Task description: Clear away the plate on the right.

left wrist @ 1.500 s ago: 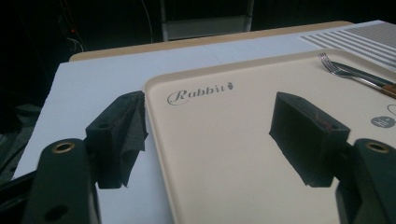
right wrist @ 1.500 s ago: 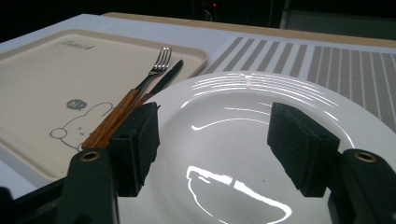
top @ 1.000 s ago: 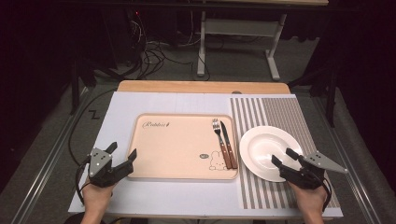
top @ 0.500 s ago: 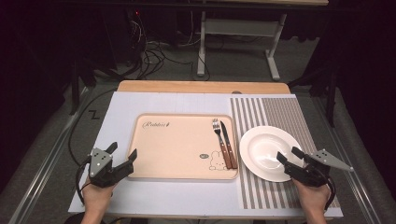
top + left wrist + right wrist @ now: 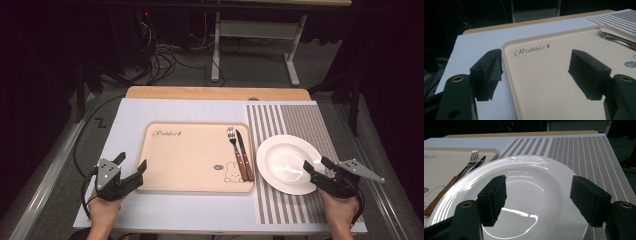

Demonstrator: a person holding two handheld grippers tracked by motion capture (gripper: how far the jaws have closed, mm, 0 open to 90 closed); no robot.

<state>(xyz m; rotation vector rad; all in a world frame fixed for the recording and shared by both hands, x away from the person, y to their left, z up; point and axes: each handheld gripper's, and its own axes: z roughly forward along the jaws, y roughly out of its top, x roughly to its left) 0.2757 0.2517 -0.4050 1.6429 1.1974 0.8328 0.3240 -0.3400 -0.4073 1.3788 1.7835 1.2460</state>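
Note:
A beige tray [image 5: 190, 155] printed "Rabbit" lies on the white mat. A fork [image 5: 234, 150] and a wooden-handled knife [image 5: 245, 155] lie side by side at the tray's right end. To their right a white plate [image 5: 285, 162] rests on the striped placemat [image 5: 300, 120]. My left gripper [image 5: 132, 162] is open at the tray's near left corner. In the left gripper view its jaws straddle the edge of the tray [image 5: 554, 75], with nothing between them. My right gripper [image 5: 315, 163] is open over the near right rim of the plate [image 5: 529, 190], holding nothing.
A wooden board [image 5: 215, 93] edges the far side of the white mat [image 5: 125, 120]. Beyond the table are a dark floor, cables and a metal stand [image 5: 255, 30]. Bare mat lies in front of and left of the tray.
My right gripper has drifted slightly right and forward along the plate's near rim. The left gripper, tray, cutlery and plate have stayed put.

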